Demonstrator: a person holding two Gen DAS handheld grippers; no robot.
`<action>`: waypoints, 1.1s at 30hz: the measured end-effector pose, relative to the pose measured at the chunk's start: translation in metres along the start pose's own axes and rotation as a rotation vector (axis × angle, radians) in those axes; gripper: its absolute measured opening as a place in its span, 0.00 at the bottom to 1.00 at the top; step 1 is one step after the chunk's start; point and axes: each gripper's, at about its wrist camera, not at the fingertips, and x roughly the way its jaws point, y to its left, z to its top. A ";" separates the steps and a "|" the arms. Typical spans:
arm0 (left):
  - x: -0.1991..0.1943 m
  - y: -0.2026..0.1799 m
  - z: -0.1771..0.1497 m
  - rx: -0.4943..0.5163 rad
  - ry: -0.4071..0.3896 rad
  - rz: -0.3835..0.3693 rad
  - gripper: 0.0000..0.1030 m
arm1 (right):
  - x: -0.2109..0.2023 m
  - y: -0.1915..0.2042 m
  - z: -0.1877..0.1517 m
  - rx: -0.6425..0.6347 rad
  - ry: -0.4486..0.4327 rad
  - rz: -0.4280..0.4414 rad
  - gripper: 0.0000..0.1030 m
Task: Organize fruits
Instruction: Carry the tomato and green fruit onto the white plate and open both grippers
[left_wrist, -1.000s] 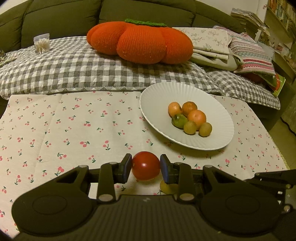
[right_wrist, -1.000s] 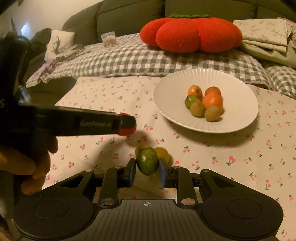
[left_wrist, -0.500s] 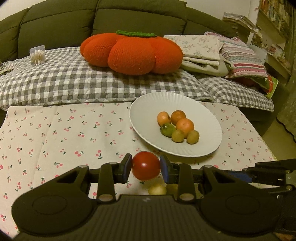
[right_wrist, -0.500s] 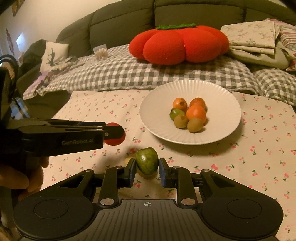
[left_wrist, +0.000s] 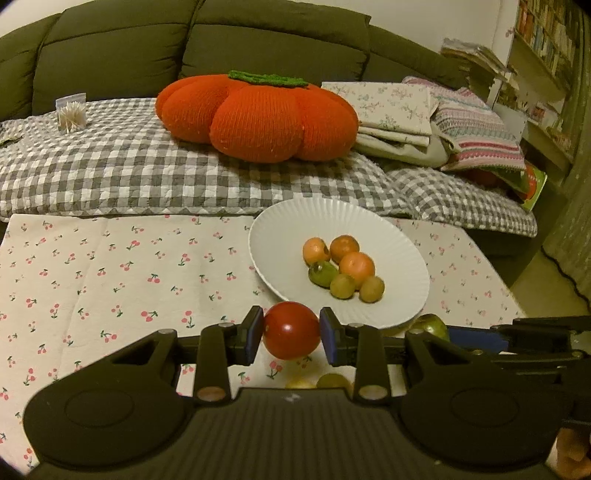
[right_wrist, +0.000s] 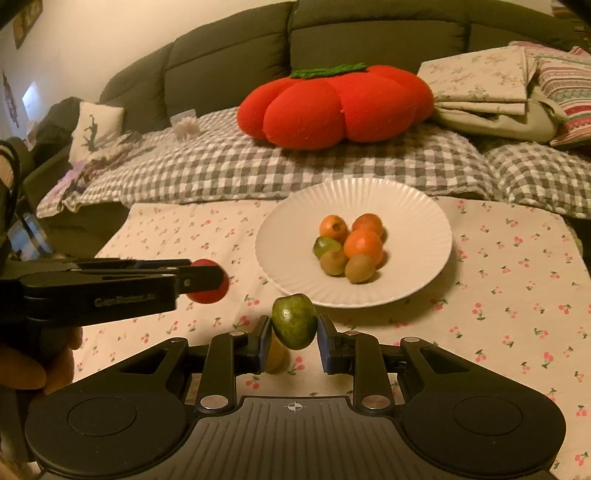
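Observation:
My left gripper (left_wrist: 291, 335) is shut on a red tomato (left_wrist: 291, 334), held above the cherry-print cloth just short of the white plate (left_wrist: 280, 236). My right gripper (right_wrist: 292, 334) is shut on a green fruit (right_wrist: 294, 325), also in front of the plate (right_wrist: 424, 221). The plate holds several small orange and greenish-brown fruits (left_wrist: 341, 267) (right_wrist: 351, 247). In the right wrist view the left gripper (right_wrist: 207, 280) with the tomato (right_wrist: 205, 293) shows at the left. In the left wrist view the green fruit (left_wrist: 432, 326) peeks out at the right. Two yellowish fruits (left_wrist: 321, 382) lie on the cloth beneath the grippers.
A sofa with a grey checked blanket (left_wrist: 110, 173) runs behind the table. On it lie a big red tomato-shaped cushion (left_wrist: 258, 118), folded linens (left_wrist: 399, 110) and a small box of cotton swabs (left_wrist: 72, 114). A person's hand (right_wrist: 22, 373) holds the left gripper.
Both grippers have risen and edged toward the plate, each keeping its fruit. The yellowish fruits on the cloth have slid lower in both views.

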 end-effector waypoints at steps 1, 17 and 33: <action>0.000 0.001 0.001 -0.006 -0.003 -0.007 0.31 | -0.001 -0.002 0.001 0.004 -0.004 -0.004 0.24; 0.027 -0.011 0.006 0.086 -0.045 -0.057 0.31 | 0.006 -0.040 0.019 0.076 -0.034 -0.105 0.24; 0.053 -0.017 0.005 0.163 -0.056 -0.063 0.31 | 0.037 -0.049 0.020 0.039 -0.023 -0.185 0.24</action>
